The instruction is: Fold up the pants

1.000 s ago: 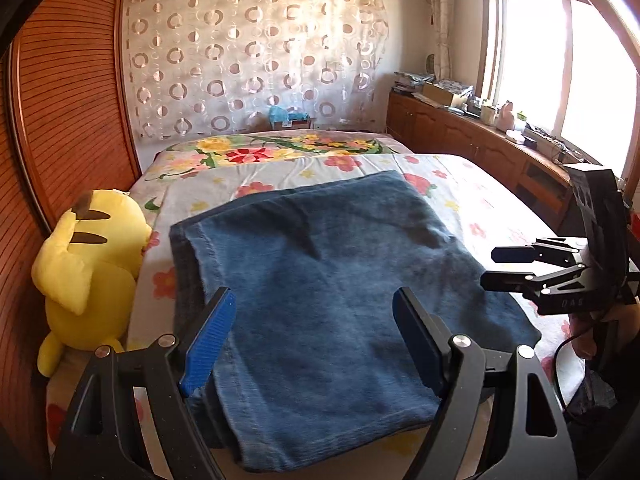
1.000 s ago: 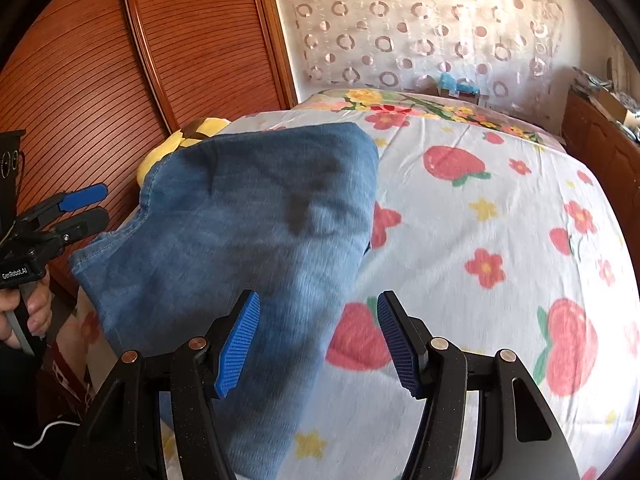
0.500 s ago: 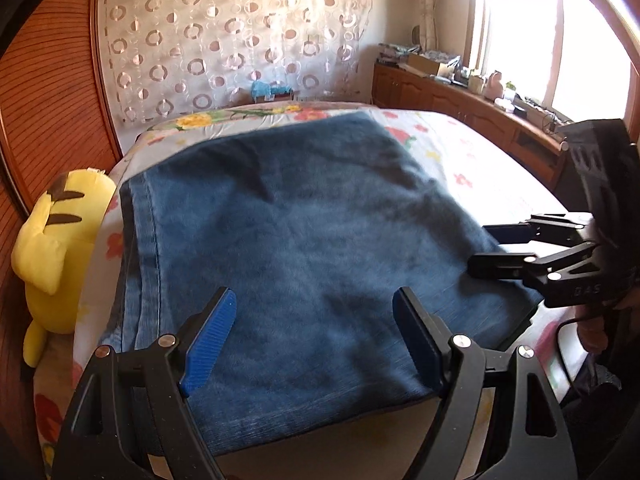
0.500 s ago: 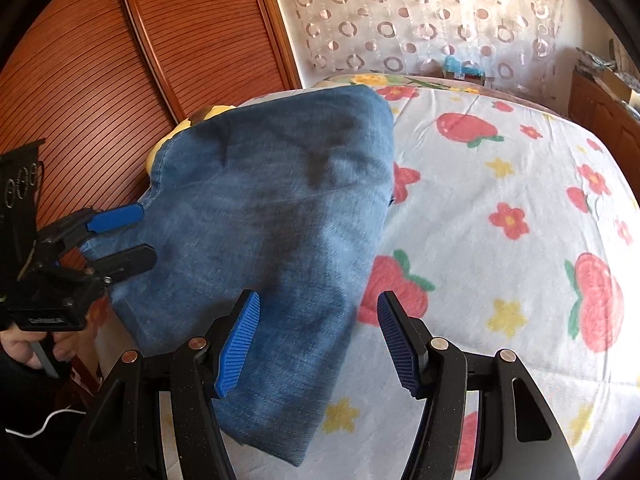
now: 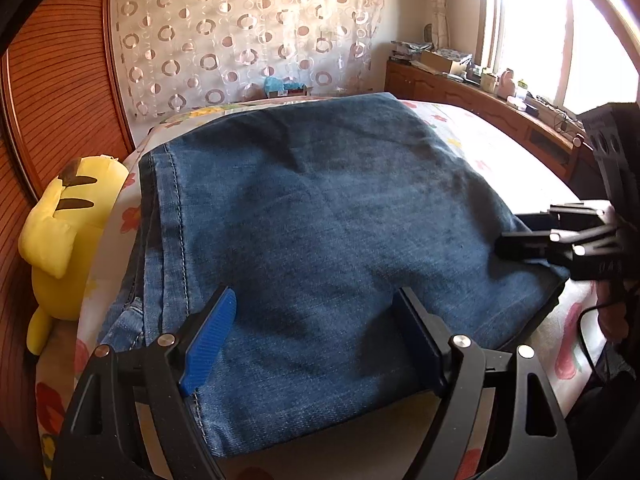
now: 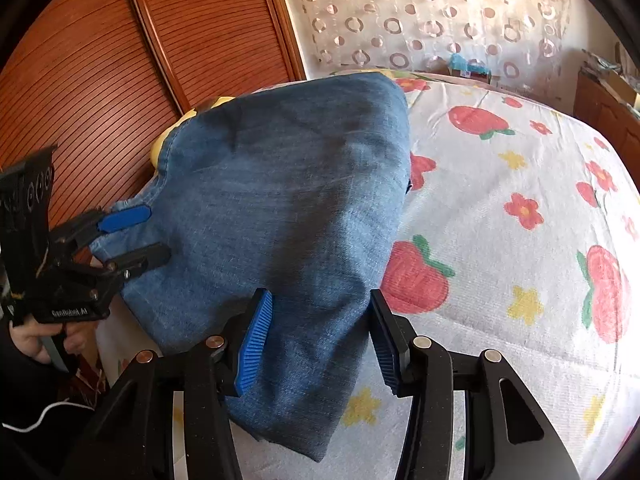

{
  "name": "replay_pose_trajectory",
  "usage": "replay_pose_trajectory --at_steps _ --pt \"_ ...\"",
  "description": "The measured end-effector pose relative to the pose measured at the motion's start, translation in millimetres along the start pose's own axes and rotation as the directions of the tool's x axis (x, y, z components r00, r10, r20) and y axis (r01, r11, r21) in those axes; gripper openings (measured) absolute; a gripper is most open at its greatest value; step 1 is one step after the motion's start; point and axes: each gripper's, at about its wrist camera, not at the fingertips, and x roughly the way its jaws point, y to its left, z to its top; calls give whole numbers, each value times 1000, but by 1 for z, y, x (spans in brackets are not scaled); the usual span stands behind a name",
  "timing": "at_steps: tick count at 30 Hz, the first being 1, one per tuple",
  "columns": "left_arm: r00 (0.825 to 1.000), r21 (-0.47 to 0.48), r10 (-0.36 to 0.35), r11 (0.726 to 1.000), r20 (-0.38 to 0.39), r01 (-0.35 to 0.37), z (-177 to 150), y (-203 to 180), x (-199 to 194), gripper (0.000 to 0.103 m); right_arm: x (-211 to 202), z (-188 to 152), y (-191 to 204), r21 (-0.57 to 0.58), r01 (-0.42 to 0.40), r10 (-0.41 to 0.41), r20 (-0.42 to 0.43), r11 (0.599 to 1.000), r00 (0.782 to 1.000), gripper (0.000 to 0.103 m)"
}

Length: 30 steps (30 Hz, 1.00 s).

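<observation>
Bed (image 6: 500,184), covered by a white sheet printed with strawberries and flowers, is carrying folded blue denim pants (image 5: 320,216) lying flat near its front edge. Yellow plush toy (image 5: 60,232) is sitting at the bed's left side against the wooden wall.

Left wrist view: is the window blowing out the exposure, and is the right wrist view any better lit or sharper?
Left wrist view: the window is blown to white and glare washes the bed sheet below it, yet the jeans stay sharp. Right wrist view: even light, no glare, crisp denim weave; fisheye bends the wooden panel in both.
</observation>
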Motion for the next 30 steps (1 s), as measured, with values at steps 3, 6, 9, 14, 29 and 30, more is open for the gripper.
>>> replay_pose_trajectory --at_steps 3,6,9,14,29,30 --pt "1000 0 -4 1000 0 4 1 2 -1 81 1 3 -4 14 6 -6 5 1000 1000 50" --pt "1000 -2 -6 1000 0 6 2 2 0 81 4 3 -4 18 4 -4 11 1000 1000 50" --pt "1000 -4 -5 1000 1 5 2 2 0 81 5 2 -1 9 8 -8 15 1000 1000 48" --pt "1000 -6 -5 1000 2 5 2 3 0 81 4 2 2 -16 -10 11 25 1000 1000 33" --pt "1000 -77 -1 997 16 3 8 26 -18 81 -23 32 28 -103 -113 127 133 988 983 8" --pt "999 -85 14 996 31 -11 9 32 -24 81 -23 37 33 -120 -117 133 135 986 982 8"
